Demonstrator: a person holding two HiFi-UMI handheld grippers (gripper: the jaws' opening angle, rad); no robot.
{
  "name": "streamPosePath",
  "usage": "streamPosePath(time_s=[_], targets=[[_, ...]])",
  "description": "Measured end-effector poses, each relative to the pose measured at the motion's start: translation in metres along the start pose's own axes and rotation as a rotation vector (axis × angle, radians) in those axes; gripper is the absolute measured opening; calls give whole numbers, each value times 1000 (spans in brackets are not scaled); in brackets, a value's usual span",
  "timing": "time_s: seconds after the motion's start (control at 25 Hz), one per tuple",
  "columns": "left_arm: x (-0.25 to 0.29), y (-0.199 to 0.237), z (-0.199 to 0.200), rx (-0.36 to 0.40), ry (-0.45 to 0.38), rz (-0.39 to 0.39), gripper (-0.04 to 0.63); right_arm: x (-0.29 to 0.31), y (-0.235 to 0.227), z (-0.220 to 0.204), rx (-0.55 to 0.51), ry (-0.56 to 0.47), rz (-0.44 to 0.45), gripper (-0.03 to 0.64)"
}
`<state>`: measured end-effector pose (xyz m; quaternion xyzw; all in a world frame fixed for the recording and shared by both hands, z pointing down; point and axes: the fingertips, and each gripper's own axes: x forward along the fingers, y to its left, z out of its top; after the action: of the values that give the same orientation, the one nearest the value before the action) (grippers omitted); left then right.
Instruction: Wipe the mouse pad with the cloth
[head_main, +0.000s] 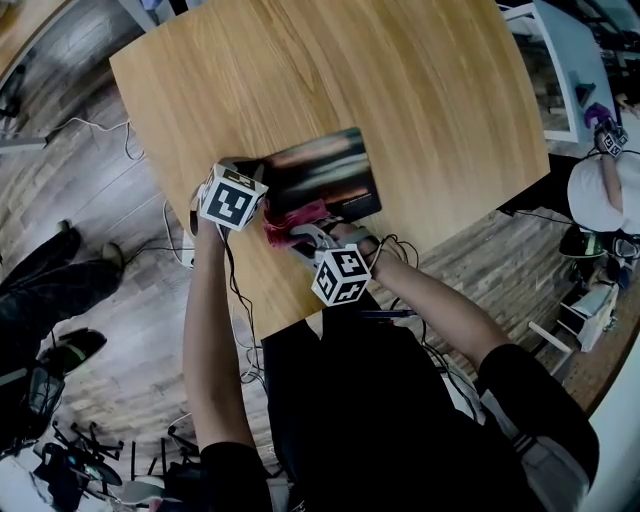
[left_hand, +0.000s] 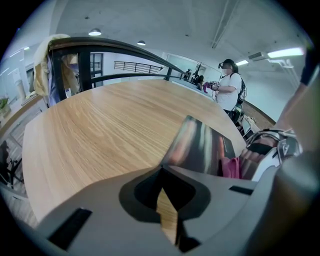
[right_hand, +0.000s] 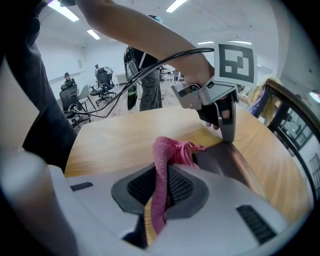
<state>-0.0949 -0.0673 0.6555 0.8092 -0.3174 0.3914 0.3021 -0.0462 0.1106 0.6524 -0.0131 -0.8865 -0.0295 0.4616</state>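
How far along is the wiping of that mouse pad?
Early, it seems. Done: right gripper shut on the pink cloth. In hand: cloth at the near edge of the mouse pad, left gripper pressing its corner. Left: wiping the rest of the pad.

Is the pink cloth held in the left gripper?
No, the pink cloth is clamped in the right gripper; the left gripper has shut jaws with nothing between them.

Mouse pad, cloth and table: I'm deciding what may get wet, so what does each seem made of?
The cloth: soft pink textile, matte, with a fine knit-like texture; it bunches and drapes.
The mouse pad: thin flat sheet with a dark printed top that shows a slight sheen; its core cannot be told.
The table: wood or wood-look laminate, smooth, with straight grain lines.
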Motion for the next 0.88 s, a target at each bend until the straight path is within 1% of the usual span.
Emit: streamPosePath(time_s=[0.24, 0.4, 0.52, 0.6, 0.72, 0.8, 0.84, 0.88], targets=[[-1, 2, 0, -20, 17, -4, 23, -3, 15, -5, 8, -7, 14, 55], [1, 3, 0, -20, 10, 2, 23, -7, 27, -10, 7, -14, 20, 55], [-1, 4, -2, -29, 20, 8, 23, -6, 36, -13, 2, -14, 25, 54], [-1, 4, 0, -19, 28, 11, 23, -8, 38, -15, 12, -12, 25, 55], [0, 3, 1, -7, 36, 12, 23, -11, 46, -19, -11, 2, 73, 55], [1, 3, 0, -9, 40, 13, 23, -17, 50, -19, -35, -22, 95, 55], [1, 2, -1, -11, 40, 14, 23, -24, 47, -17, -24, -54, 85, 54], [1, 2, -1, -11, 41, 14, 23, -32, 41, -14, 11, -96, 62, 55]])
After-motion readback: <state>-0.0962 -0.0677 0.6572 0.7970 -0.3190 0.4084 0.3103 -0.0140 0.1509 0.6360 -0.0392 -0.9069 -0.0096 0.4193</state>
